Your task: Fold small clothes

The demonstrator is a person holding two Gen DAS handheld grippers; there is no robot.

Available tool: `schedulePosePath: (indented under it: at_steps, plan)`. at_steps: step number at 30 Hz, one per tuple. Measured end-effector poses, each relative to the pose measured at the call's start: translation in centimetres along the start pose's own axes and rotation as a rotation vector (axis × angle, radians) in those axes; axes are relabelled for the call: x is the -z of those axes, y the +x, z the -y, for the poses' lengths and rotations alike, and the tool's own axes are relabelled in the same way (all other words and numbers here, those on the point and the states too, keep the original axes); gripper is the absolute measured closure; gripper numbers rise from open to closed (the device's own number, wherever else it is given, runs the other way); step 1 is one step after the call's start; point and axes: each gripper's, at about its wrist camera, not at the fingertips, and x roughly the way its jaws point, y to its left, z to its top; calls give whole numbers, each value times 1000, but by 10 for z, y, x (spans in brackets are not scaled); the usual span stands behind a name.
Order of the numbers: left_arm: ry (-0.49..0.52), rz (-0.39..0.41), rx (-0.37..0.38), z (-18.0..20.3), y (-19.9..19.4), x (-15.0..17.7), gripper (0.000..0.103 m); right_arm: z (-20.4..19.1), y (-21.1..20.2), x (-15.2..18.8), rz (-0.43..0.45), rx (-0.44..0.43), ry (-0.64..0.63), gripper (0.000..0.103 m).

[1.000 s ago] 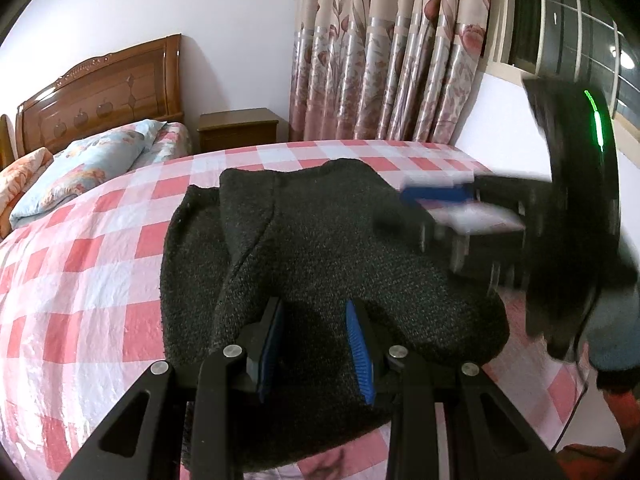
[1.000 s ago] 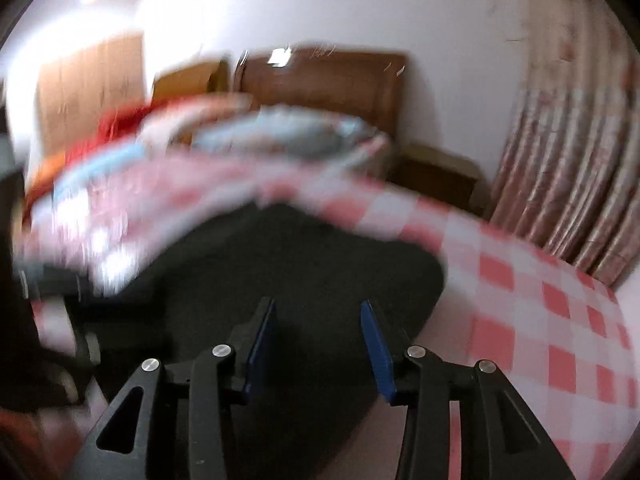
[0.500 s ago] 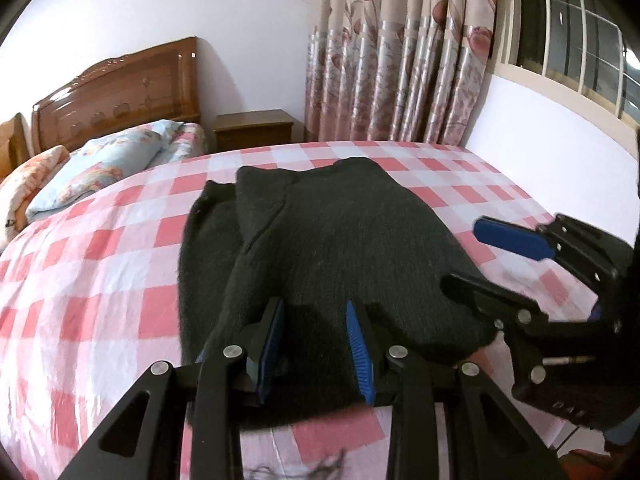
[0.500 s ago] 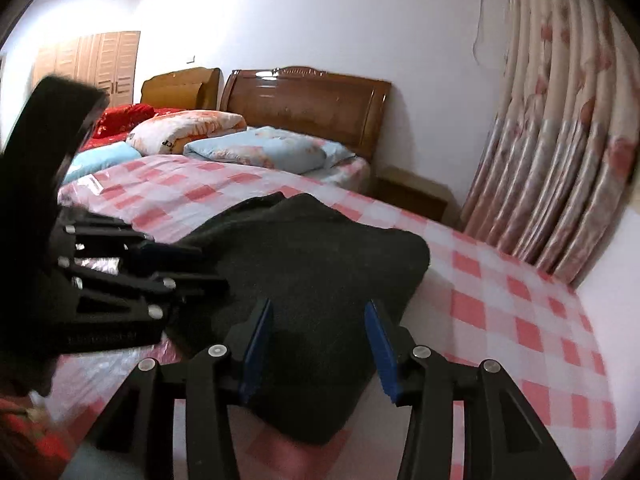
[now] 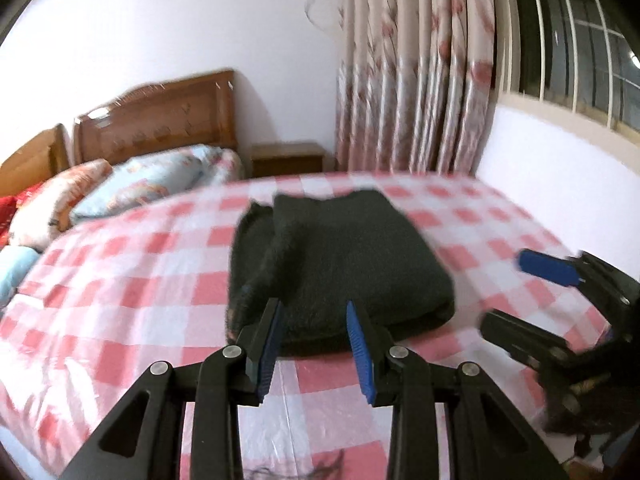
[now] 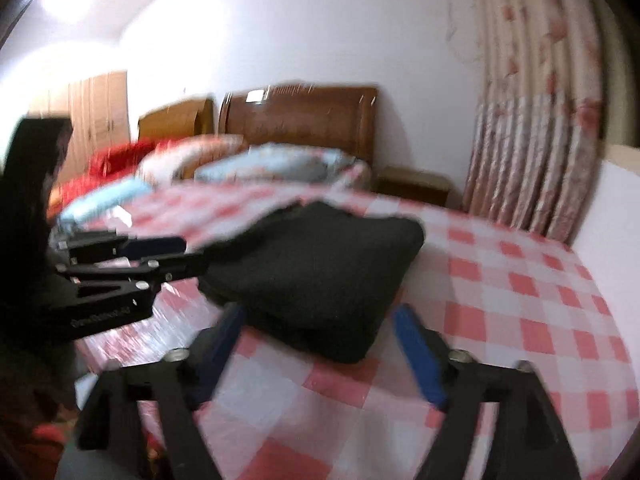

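I am looking across a bed (image 5: 120, 280) covered with a pink-and-white checked sheet, glossy as if under clear plastic. A carved wooden headboard (image 5: 160, 116) stands at the far end with floral pillows (image 5: 160, 180) before it, a small nightstand (image 5: 286, 158) beside that, then pink flowered curtains (image 5: 416, 80) and a barred window (image 5: 568, 40).

Compared with half a second ago, both of my tools have drawn back toward me: the left hand-held gripper (image 5: 316, 344) now has bare sheet under its fingertips instead of cloth, and the right hand-held gripper (image 6: 320, 344) sits short of the garment's near corner. Both views are blurred by motion.

The dark knit garment (image 5: 340, 264) lies on the bed in a thick, roughly rectangular folded bundle, with a narrower folded strip along its left side.

Both pairs of jaws stand apart, the right wider than the left, holding nothing.
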Motion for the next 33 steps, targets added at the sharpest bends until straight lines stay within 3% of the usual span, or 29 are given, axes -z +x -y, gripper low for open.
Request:
schedulePosePath:
  at_steps: [3, 5, 7, 9, 13, 19, 33]
  plan:
    - [-24, 86, -81, 6, -32, -4, 64, -5, -37, -1, 89, 20, 21, 0]
    - [-20, 147, -132, 10, -50, -1, 48, -8, -54, 2, 122, 37, 34, 0]
    - [-22, 215, -194, 10, -62, 5, 37, -9, -59, 9, 134, 26, 58, 0]
    - [-20, 281, -223, 10, -67, 12, 35, -9, -53, 15, 125, 14, 85, 0]
    - [-35, 240, -148, 7, -61, 13, 35, -10, -42, 18, 76, 48, 143, 0]
    - [-15, 254, -155, 11, -64, 17, 35, -16, -49, 17, 129, 81, 117, 0]
    - [16, 246, -173, 21, -64, 27, 35, -19, -49, 20, 131, 81, 104, 0]
